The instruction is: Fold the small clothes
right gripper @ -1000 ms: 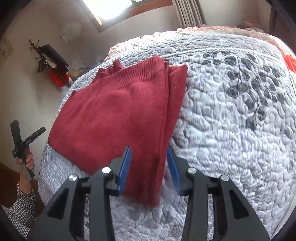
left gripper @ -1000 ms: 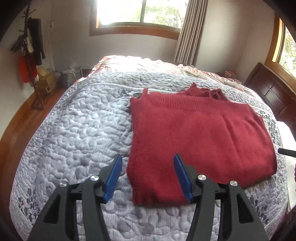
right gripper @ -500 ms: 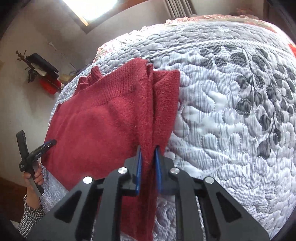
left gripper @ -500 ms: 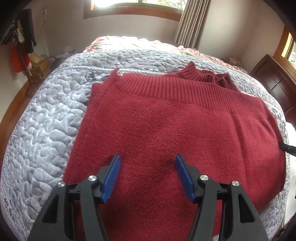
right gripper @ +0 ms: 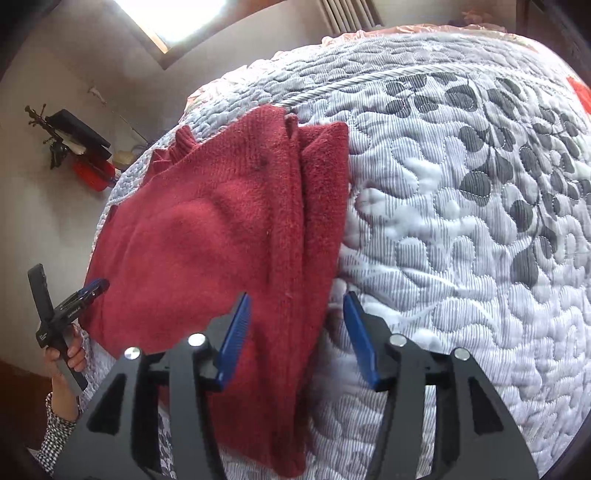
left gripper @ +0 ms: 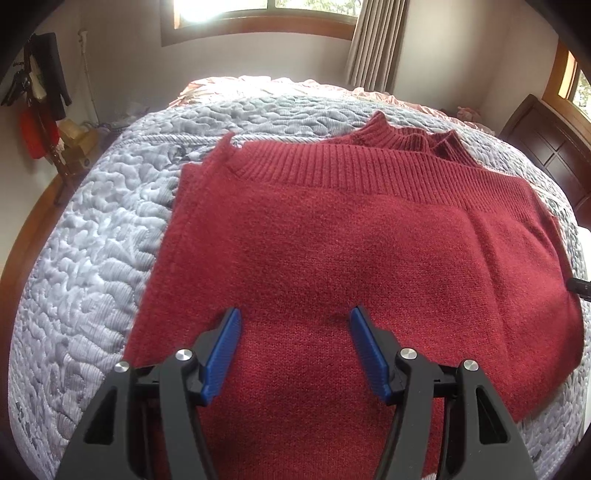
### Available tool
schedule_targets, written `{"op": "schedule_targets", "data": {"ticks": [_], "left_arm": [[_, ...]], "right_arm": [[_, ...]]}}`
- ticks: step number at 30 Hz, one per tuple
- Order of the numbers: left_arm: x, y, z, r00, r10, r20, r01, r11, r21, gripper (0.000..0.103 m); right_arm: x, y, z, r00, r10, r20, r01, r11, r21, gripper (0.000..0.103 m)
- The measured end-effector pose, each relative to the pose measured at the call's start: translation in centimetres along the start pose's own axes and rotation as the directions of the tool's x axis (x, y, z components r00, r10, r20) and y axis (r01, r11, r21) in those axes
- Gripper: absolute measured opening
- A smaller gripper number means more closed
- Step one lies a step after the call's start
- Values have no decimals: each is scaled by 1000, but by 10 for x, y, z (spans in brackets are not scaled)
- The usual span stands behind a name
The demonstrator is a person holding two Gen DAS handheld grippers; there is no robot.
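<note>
Red sweater (left gripper: 332, 258) lies folded on the bed's quilt (left gripper: 92, 258), roughly rectangular, fuzzy knit w/ a finer ribbed band along its far edge and a ribbed collar (left gripper: 406, 138) poking out beyond that band. Quilt is pale grey-lilac, puffy stitched pebble pattern; in right wrist view it also carries darker grey leaf prints (right gripper: 480, 147) and a twisted cord seam (right gripper: 369, 83) across the far side.

Left claw (left gripper: 295, 350) is spread wide, empty, blue ridged pads on black plastic arms w/ silver bolts. It hangs over the near part of the sweater; can't tell if the tips touch the knit. In right wrist view the same claw (right gripper: 96, 286) shows at the sweater's left edge, gripped by a hand (right gripper: 64, 358) w/ a checkered sleeve (right gripper: 55, 439).

Right claw (right gripper: 297, 341) is also wide apart, gripping nothing. Its pads straddle the sweater's right-hand folded edge (right gripper: 314, 258), where stacked layers form a thick soft ridge; left pad over red knit, right pad over bare quilt.

Bkgd: wood-framed window (left gripper: 258, 22), beige curtain (left gripper: 376, 40), dark wood headboard (left gripper: 546, 147), coat rack (left gripper: 40, 92) w/ dark and red items.
</note>
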State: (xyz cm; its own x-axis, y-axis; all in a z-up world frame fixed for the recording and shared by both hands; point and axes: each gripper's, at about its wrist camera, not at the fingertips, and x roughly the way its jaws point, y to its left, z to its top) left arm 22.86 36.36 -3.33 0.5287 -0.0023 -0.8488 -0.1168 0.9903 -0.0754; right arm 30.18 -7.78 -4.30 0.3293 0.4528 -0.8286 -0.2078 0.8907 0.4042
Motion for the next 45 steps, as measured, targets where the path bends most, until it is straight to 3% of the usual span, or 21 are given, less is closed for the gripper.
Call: {"op": "schedule_targets", "data": {"ticks": [3,12,17,24,27,34,45], "left_arm": [[-17,2,-5,999,-27,22,27,1000,3,72],[-27,22,-15,1000,-22,22,22,1000,-2,72],[-17,28,-16,1000,1,5,-1,1000,0,72],[-24,24,-14,999,-28,19,28,1000,5,72],[-12,25,-15,1000,-1,0,1,1000,21,72],[-4,22,-20,1000,17,1,-18,998,59,73],[-8,28,-15,1000,-21,-4,21,1000,18,76]], "right_arm": [[-12,4,-14,999,26,-31,-26,1000,-7,58],[5,-5,-36,986,115,-119,-110,993,48,58],[19,-9,-40,970,215,-115,-204,974,102,25],[-33,14,-40,979,205,-10,-205,979,-24,17],[-11,10,-48,989,126,-73,-127,992,-7,17],[11,-11,-57,982,171,-85,-165,984,73,17],[-3,-5,-51,984,164,-68,-156,982,110,17]]}}
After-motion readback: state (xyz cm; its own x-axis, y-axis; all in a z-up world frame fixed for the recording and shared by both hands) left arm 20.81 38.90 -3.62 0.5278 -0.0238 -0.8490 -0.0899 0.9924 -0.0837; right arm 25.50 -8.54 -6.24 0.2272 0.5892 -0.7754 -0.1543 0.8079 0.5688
